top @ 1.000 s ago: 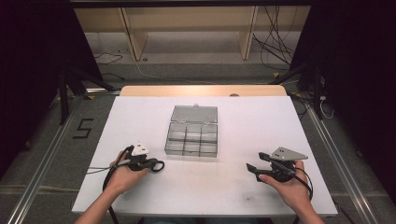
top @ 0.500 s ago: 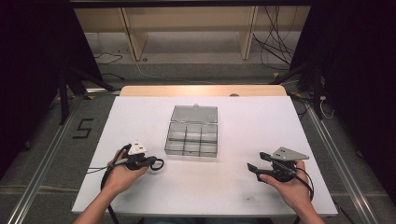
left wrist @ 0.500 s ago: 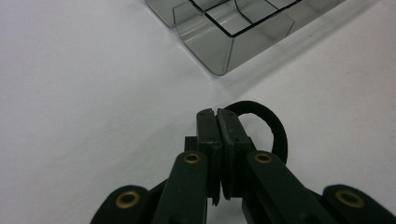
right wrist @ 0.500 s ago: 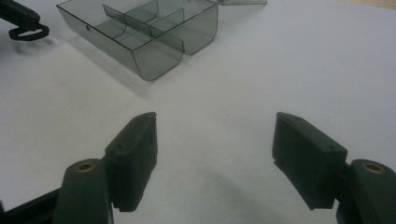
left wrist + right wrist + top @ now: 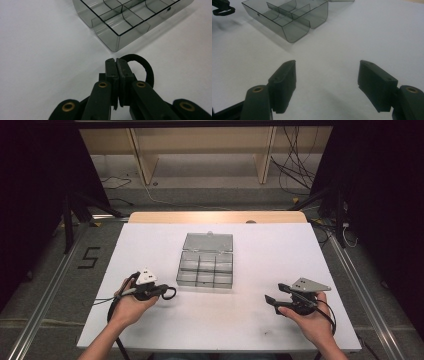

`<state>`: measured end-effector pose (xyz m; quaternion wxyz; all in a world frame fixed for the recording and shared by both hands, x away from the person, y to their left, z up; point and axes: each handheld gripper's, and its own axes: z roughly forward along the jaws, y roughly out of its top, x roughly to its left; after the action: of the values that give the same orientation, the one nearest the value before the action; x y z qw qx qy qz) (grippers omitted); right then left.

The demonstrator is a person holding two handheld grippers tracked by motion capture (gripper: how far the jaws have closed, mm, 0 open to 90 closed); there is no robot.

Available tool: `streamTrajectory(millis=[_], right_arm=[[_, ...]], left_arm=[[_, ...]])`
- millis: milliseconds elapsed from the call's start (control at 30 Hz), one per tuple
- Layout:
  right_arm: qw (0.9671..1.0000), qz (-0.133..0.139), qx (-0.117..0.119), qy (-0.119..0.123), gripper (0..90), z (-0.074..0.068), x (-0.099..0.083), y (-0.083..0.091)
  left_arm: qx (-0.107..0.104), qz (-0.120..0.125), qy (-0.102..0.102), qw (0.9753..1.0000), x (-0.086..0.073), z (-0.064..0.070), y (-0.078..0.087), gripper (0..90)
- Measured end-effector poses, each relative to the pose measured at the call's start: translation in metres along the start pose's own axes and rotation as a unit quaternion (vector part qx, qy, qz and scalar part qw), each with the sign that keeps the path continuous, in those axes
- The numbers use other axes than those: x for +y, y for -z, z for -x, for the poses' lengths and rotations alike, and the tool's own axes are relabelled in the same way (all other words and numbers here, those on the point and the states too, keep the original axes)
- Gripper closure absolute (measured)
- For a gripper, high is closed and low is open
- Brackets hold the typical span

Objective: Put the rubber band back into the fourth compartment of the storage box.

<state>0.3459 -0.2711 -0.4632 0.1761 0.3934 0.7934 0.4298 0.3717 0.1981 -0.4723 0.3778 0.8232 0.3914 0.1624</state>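
A clear plastic compartment box (image 5: 206, 270) sits mid-table with its lid (image 5: 208, 241) folded back flat. My left gripper (image 5: 161, 291) rests left of the box's near corner, shut on a black elastic loop (image 5: 170, 293). In the left gripper view the jaws (image 5: 116, 62) meet on the loop (image 5: 148, 68), which curves out to their right, just short of the box corner (image 5: 117, 40). My right gripper (image 5: 275, 293) lies at the near right, open, with bare table between its jaws (image 5: 327, 68). The box (image 5: 292, 22) lies ahead of it to the left.
The white table (image 5: 280, 250) has a wooden strip along its far edge (image 5: 215, 217). The box's compartments look empty. The other gripper with the loop (image 5: 222, 8) sits at the top left of the right gripper view. Cables trail from both grippers.
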Motion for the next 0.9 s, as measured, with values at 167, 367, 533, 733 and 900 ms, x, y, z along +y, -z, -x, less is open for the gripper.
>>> streamTrajectory(millis=[167, 367, 533, 733, 900], right_arm=[[1.0000, -0.001, 0.000, 0.000, 32.0, 0.001, -0.001, 0.000], [1.0000, -0.001, -0.001, -0.001, 32.0, 0.001, -0.001, 0.000], [1.0000, -0.002, -0.001, -0.002, 32.0, 0.001, -0.001, -0.001], [1.0000, 0.000, -0.002, -0.004, 32.0, 0.002, -0.001, -0.001], [1.0000, -0.002, -0.002, -0.003, 32.0, 0.002, -0.001, -0.001]], left_arm=[[-0.001, 0.010, 0.002, 0.9999, 0.004, 0.002, 0.003, 88.1], [-0.001, 0.017, -0.003, 0.9999, 0.009, 0.002, 0.007, 88.1], [0.000, 0.023, -0.004, 0.9997, 0.014, 0.004, 0.009, 88.1], [0.000, 0.027, -0.006, 0.9996, 0.020, 0.006, 0.010, 88.1], [0.001, 0.032, -0.006, 0.9995, 0.024, 0.006, 0.010, 88.1]])
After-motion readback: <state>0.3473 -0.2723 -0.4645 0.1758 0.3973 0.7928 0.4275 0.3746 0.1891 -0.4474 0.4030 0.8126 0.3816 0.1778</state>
